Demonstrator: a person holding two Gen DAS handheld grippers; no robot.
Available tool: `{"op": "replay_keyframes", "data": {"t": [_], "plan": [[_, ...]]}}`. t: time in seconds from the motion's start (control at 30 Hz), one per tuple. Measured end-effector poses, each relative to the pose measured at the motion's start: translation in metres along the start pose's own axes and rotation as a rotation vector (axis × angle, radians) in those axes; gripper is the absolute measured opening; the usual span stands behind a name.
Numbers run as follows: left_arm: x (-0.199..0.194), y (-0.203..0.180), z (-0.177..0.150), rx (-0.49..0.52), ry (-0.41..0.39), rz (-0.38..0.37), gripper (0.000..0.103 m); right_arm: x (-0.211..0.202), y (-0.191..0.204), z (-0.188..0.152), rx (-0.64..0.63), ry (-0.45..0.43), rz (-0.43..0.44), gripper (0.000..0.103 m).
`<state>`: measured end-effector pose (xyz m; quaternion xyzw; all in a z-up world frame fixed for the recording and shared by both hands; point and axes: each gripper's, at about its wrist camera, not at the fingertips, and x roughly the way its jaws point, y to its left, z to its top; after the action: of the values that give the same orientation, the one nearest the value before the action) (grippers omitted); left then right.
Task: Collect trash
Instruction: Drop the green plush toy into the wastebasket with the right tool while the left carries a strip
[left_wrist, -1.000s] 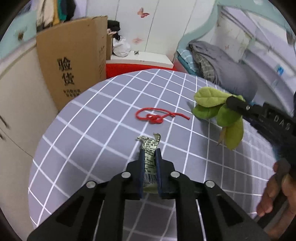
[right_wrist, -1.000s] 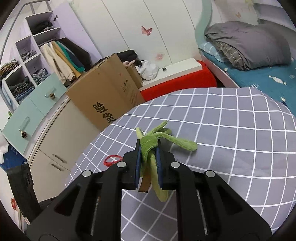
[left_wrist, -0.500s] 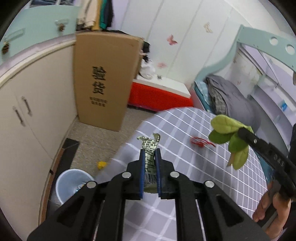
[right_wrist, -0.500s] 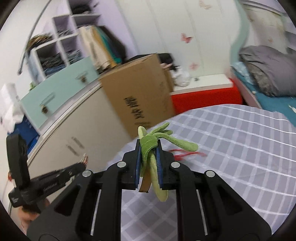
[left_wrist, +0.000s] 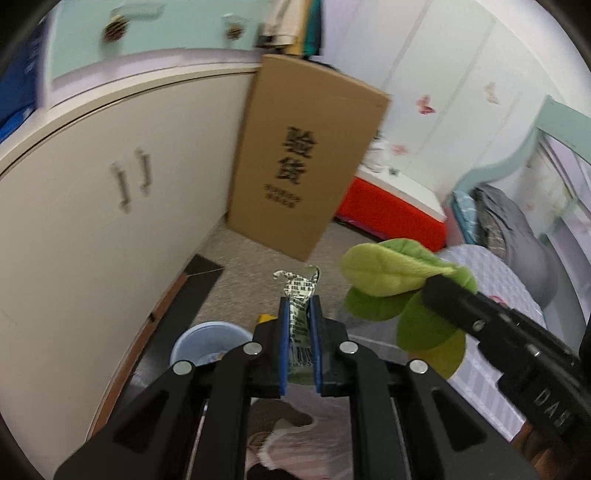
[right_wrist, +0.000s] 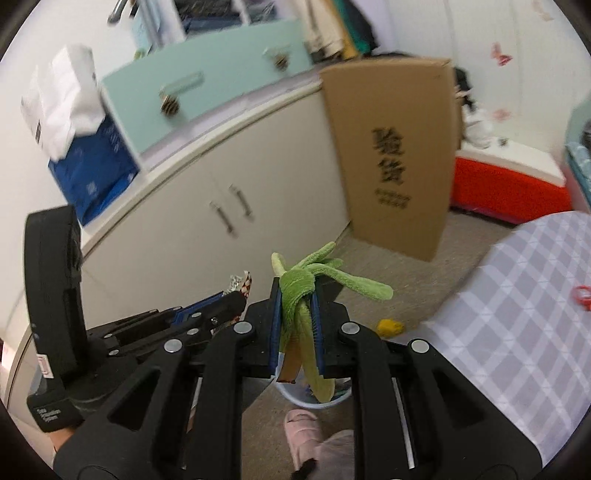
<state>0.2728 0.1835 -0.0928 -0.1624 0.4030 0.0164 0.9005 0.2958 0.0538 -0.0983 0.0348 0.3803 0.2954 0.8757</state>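
Observation:
My left gripper (left_wrist: 299, 306) is shut on a crumpled printed wrapper (left_wrist: 300, 291) and holds it in the air above the floor. A pale blue bin (left_wrist: 207, 341) stands on the floor just left of and below it. My right gripper (right_wrist: 295, 291) is shut on a bunch of green leaves (right_wrist: 303, 280); the leaves also show in the left wrist view (left_wrist: 399, 277). The bin's rim (right_wrist: 317, 402) shows under the right gripper. The left gripper (right_wrist: 236, 299) with the wrapper is to its left. A red string (right_wrist: 581, 295) lies on the checked table (right_wrist: 524, 314).
A tall cardboard box (left_wrist: 306, 158) leans against the cream cabinet (left_wrist: 92, 221). A small yellow object (right_wrist: 388, 326) lies on the floor by the table. A red bench (left_wrist: 391, 210) and a bed (left_wrist: 509, 229) are behind. A pink slipper (right_wrist: 303, 428) is on the floor below.
Both grippers have swung left, off the table, and now hang over the floor near the bin. Each still holds its item.

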Motion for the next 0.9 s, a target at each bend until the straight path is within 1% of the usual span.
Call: {"op": "replay_keyframes", "data": {"t": [0.1, 0.17, 0.2, 0.23, 0.27, 0.3, 0.37, 0.47, 0.6, 0.9], "plan": [[0.004, 0.03, 0.001, -0.032, 0.007, 0.032, 0.01, 0.032, 0.018, -0.002, -0.02, 0.043, 0.017, 0.015], [0.006, 0.052, 0.002, -0.061, 0.009, 0.058, 0.01, 0.047, 0.023, -0.002, -0.012, 0.058, 0.043, 0.018], [0.008, 0.059, 0.003, -0.069, 0.01, 0.064, 0.01, 0.052, 0.022, -0.002, -0.009, 0.066, 0.046, 0.025], [0.009, 0.068, 0.003, -0.084, 0.012, 0.072, 0.01, 0.061, 0.023, -0.004, -0.008, 0.075, 0.051, 0.051], [0.011, 0.076, 0.002, -0.097, 0.017, 0.075, 0.01, 0.064, 0.024, -0.005, -0.012, 0.068, 0.039, 0.059], [0.014, 0.082, 0.002, -0.107, 0.022, 0.078, 0.01, 0.067, 0.024, -0.007, -0.025, 0.066, 0.01, 0.059], [0.019, 0.088, 0.002, -0.113, 0.03, 0.082, 0.01, 0.071, 0.02, -0.011, -0.018, 0.069, -0.003, 0.059], [0.027, 0.091, 0.0, -0.113, 0.041, 0.089, 0.01, 0.071, 0.014, -0.014, -0.029, 0.065, -0.058, 0.06], [0.037, 0.087, -0.002, -0.104, 0.057, 0.08, 0.01, 0.062, 0.0, -0.012, 0.009, 0.036, -0.074, 0.061], [0.052, 0.068, -0.001, -0.071, 0.085, 0.078, 0.011, 0.053, -0.012, -0.011, 0.056, -0.01, -0.094, 0.063]]}}
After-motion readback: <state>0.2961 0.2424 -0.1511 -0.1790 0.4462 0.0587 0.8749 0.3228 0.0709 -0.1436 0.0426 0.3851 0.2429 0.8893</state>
